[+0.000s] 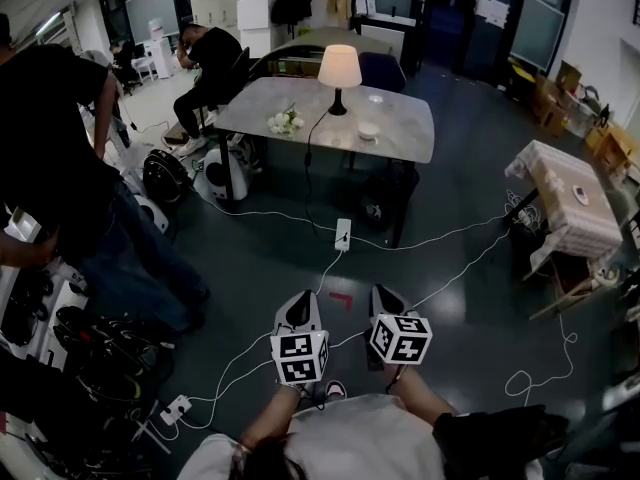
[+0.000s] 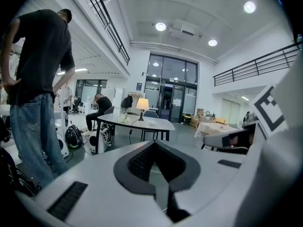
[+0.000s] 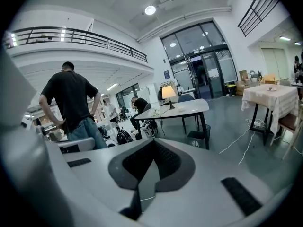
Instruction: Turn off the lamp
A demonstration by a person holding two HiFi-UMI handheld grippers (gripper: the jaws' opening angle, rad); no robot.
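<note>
Head view, left to right: standing person [image 1: 60, 168] in black at the left edge; seated person [image 1: 208, 58] further back; grey table [image 1: 400, 133] far across the floor, bearing flowers [image 1: 286, 121] and the lit lamp [image 1: 339, 68] near its middle; cloth table [image 1: 560, 203] at right. Low in frame, left gripper [image 1: 298, 300] and right gripper [image 1: 385, 298] side by side, well apart from the lamp.

Only here: power strip [image 1: 343, 234] and white cables [image 1: 460, 233] on the dark floor.

Left gripper view: jaws pressed together on nothing; standing person large at left, lamp [image 2: 142, 104] small and glowing beyond the tips.

Right gripper view: jaws likewise pressed together, empty; lamp [image 3: 168, 92] on the table, cloth table at far right.

Only in the gripper views: high white ceiling with round lights [image 2: 161, 26], balcony railing [image 3: 71, 34], glass doors [image 2: 173, 96] behind the table.
</note>
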